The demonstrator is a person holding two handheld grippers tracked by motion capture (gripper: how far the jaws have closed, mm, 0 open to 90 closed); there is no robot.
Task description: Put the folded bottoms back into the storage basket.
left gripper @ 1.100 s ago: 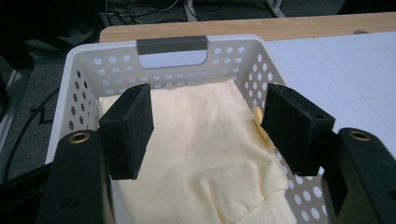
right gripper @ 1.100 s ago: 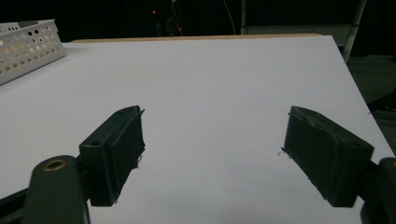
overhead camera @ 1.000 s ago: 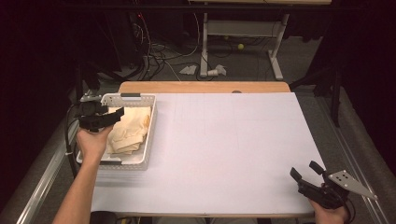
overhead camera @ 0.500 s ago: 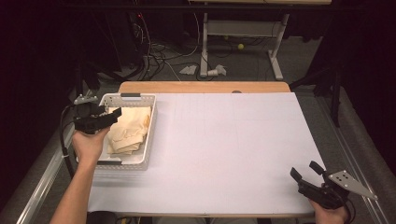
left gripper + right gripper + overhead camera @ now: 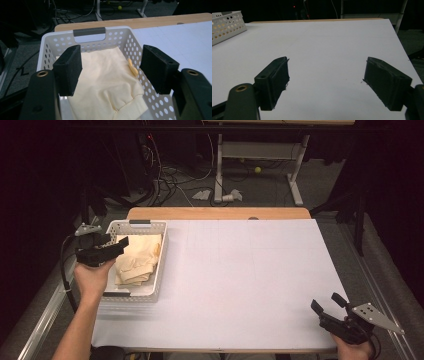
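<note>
Where soft folds gather, pale-yellow cloth [image 5: 105,82] inside perforated basket [image 5: 125,37].

One white basket [image 5: 158,251], one yellow cloth [image 5: 137,260] (crumpled inside), two grippers

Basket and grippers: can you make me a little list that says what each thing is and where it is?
basket: white basket with holes, at the table's left edge
inside basket: pale yellow cloth, crumpled
left gripper: left gripper open, jaws spread above the cloth, not touching it
right gripper: right gripper open, at the table's near right corner, holding nothing
table: white table, wooden strip along the far edge
floor behind: cables and a small yellow ball
</note>
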